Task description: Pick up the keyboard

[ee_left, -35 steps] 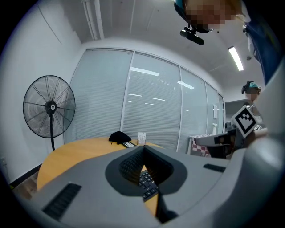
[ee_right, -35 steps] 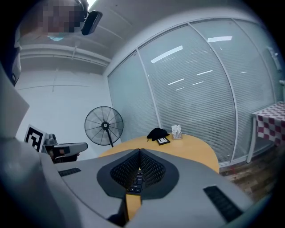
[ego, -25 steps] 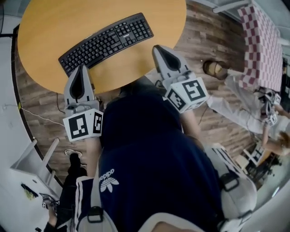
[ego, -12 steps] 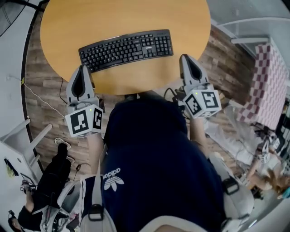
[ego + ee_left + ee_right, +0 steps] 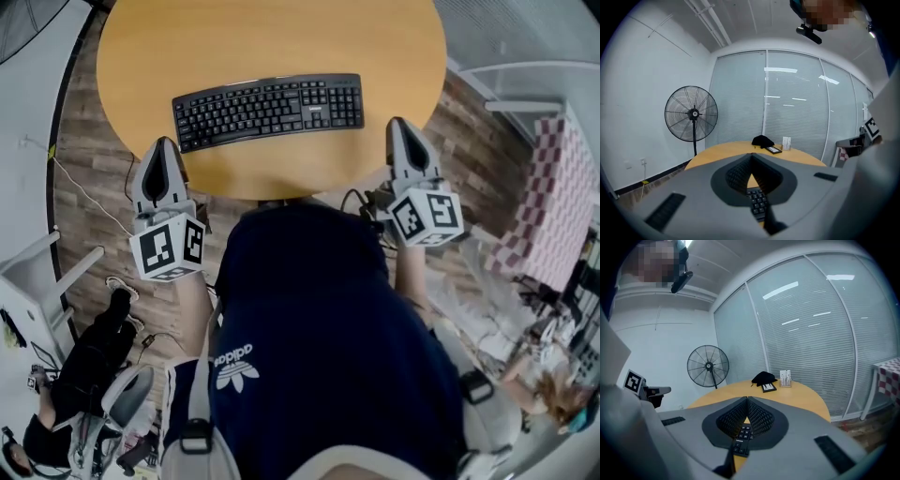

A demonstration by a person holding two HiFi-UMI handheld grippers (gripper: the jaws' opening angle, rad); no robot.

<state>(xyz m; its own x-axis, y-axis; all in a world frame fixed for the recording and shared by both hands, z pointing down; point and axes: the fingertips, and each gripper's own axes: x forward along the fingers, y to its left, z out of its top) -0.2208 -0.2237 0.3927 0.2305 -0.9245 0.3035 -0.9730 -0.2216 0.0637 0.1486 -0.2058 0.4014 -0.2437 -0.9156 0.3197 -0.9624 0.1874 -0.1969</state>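
Barely started tbh: the flat black plastic keyboard [image 5: 270, 108] lies untouched on the round orange wooden table [image 5: 272, 37] at the person's 12 o'clock, with the left gripper [image 5: 161, 142] and right gripper [image 5: 398, 122] hovering near its ends, jaws pressed together and empty, so the grab and lift are all left.

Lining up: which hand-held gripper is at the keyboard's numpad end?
The right hand-held gripper, beside the keyboard's number pad; the left hand-held gripper sits off the opposite end.

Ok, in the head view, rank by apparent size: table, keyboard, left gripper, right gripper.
1. table
2. keyboard
3. left gripper and right gripper: about alike, so unranked. Both sit nearer the camera, which makes them look large against the keyboard.
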